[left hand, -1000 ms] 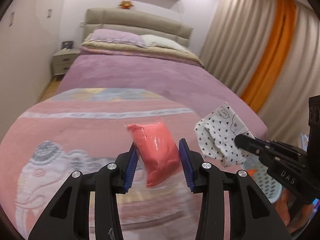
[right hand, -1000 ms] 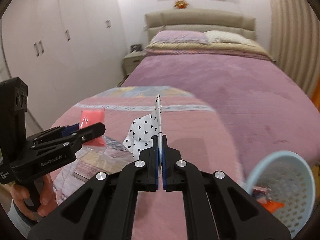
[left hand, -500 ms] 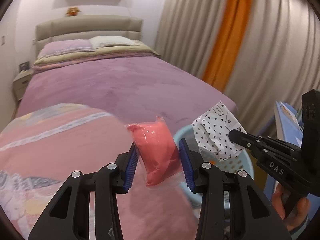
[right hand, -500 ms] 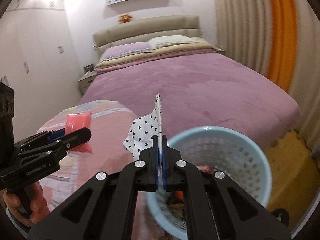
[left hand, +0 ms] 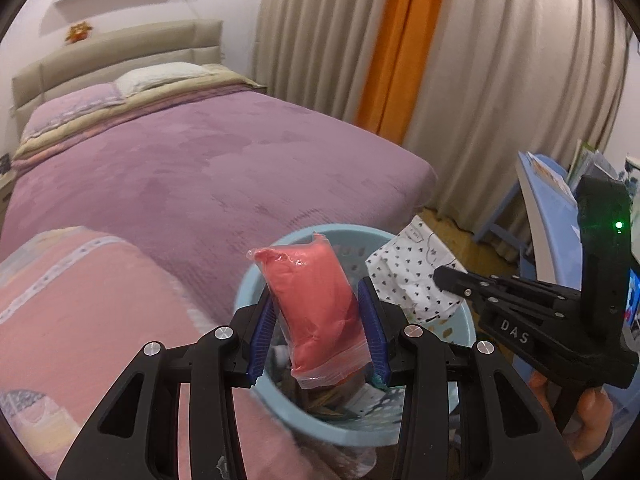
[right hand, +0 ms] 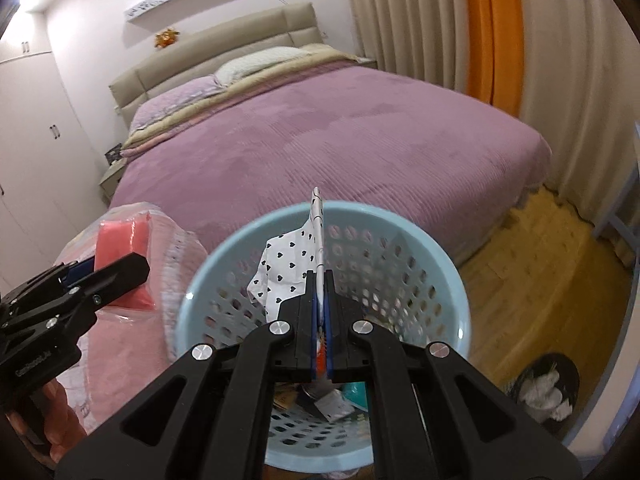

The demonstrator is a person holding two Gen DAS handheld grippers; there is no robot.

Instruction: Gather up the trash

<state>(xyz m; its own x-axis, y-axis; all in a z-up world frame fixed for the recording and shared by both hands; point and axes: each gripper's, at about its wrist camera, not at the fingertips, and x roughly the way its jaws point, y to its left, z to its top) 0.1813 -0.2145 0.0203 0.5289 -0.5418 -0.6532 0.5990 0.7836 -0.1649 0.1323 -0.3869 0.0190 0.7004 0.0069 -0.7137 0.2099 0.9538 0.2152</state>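
Observation:
My left gripper [left hand: 316,316] is shut on a pink plastic packet [left hand: 316,304] and holds it over the near rim of a light blue perforated basket [left hand: 280,400]. My right gripper [right hand: 320,300] is shut on a white wrapper with black hearts [right hand: 284,276], held above the basket's [right hand: 400,224] opening. The wrapper [left hand: 404,276] and right gripper [left hand: 444,276] also show in the left wrist view, over the basket's right side. The left gripper [right hand: 132,264] with the packet [right hand: 120,240] shows at the left of the right wrist view. Trash lies in the basket bottom [right hand: 328,400].
A bed with a purple cover [left hand: 200,160] lies behind the basket. A pink blanket [left hand: 80,300] is at the left. Curtains [left hand: 480,80] hang at the right. A blue stool [left hand: 508,208] stands on the wooden floor. A black bin with paper [right hand: 548,388] stands at the right.
Both grippers swung right from over the pink blanket to above the blue basket, still holding the pink packet and the heart-print wrapper.

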